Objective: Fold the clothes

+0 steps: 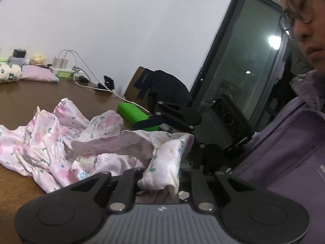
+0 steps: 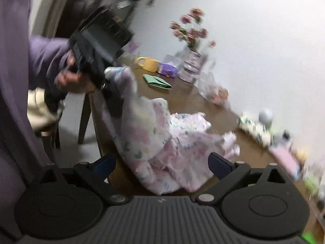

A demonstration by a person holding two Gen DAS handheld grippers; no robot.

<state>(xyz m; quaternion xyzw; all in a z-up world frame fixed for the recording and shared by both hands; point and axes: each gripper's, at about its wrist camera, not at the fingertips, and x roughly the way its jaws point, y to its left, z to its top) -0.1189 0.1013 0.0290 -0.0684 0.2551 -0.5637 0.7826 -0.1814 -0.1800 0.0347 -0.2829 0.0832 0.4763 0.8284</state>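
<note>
On the brown table, left wrist view: a crumpled pink floral garment (image 1: 77, 142) is spread from the far left toward the near right, its long axis running roughly left to right across the table (image 1: 24, 99).
Garment and left jaws: one corner of the cloth is drawn in between the fingers of the left gripper (image 1: 162, 183); the fabric is seen bunched and lifted there.
Left jaws: brought close together, a fold of the garment pinched between them.
Right gripper as seen from here: the right gripper (image 1: 182, 118) is seen just beyond the raised corner, on the right; no cloth is seen in it from this side.
Beyond: a green object (image 1: 136, 113) lies behind the cloth.

Over the near table edge, right wrist view (blurred): the garment (image 2: 174, 148) lies ahead and between the fingers of the right gripper (image 2: 162, 162), its bulk trailing to the far right.
Right jaws: spread wide, nothing held; contact with the cloth cannot be told.
Left gripper here: the left gripper (image 2: 113, 93) is seen at the upper left with a corner of the garment hoisted.
Nearer hand: the left is judged already engaged; the right is judged free for a second corner, which would lie to the right along the long axis.
</note>
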